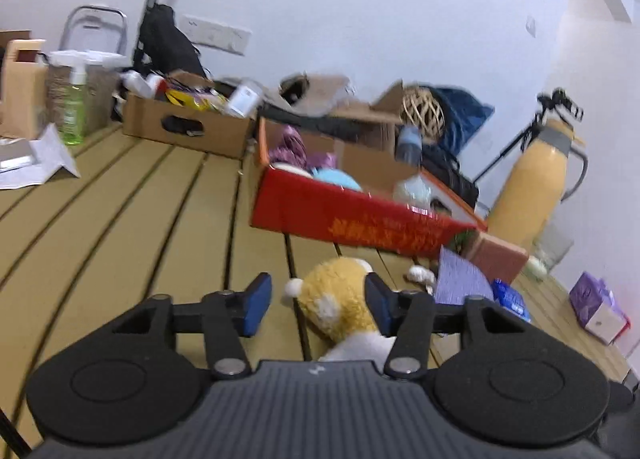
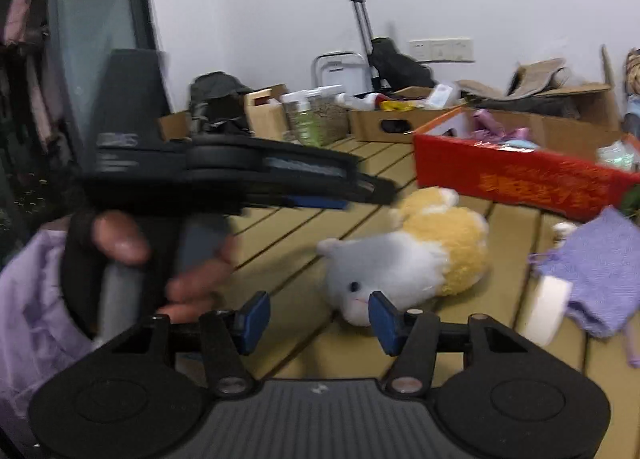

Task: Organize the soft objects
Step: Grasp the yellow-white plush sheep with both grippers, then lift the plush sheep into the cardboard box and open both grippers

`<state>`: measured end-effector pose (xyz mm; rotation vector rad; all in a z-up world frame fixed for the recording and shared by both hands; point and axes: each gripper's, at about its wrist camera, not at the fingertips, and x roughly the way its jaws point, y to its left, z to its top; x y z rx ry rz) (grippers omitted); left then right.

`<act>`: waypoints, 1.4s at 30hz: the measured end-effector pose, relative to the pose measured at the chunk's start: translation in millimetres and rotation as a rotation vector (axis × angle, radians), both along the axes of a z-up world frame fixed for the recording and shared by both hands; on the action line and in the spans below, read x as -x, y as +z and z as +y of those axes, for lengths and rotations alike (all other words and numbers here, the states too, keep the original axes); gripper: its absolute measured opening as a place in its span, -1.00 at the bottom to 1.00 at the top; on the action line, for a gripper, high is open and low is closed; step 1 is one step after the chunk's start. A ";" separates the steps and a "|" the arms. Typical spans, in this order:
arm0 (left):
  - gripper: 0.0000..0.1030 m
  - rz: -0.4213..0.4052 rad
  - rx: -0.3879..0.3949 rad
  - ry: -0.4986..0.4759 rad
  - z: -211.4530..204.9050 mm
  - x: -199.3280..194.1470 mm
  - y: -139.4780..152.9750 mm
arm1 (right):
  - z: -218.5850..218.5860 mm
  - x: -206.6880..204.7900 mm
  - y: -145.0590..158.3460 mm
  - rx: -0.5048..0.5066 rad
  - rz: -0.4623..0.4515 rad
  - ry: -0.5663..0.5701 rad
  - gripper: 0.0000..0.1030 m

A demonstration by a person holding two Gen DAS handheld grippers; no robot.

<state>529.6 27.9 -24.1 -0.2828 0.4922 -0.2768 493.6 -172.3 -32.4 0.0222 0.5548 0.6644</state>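
Note:
A yellow and white plush toy (image 1: 340,301) lies on the slatted wooden table (image 1: 120,219). My left gripper (image 1: 318,309) is open, with the toy between its blue pads, nearer the right one. The toy also shows in the right wrist view (image 2: 416,251), lying on its side. My right gripper (image 2: 318,317) is open and empty just in front of the toy's face. The left gripper (image 2: 360,195) is seen there from the side, just left of the toy. A red box (image 1: 352,219) holding soft things stands behind the toy. A purple knitted cloth (image 2: 600,271) lies to the right.
Cardboard boxes (image 1: 184,123) full of clutter line the back of the table. A green spray bottle (image 1: 74,107) stands at the back left, a tall yellow flask (image 1: 532,183) at the right. A tissue pack (image 1: 600,307) and a blue packet (image 1: 512,299) lie at the right edge.

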 end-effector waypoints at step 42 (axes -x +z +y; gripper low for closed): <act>0.05 0.062 0.215 -0.116 -61.7 -59.7 43.9 | -105.8 -104.2 55.1 -0.371 0.082 -0.357 -0.21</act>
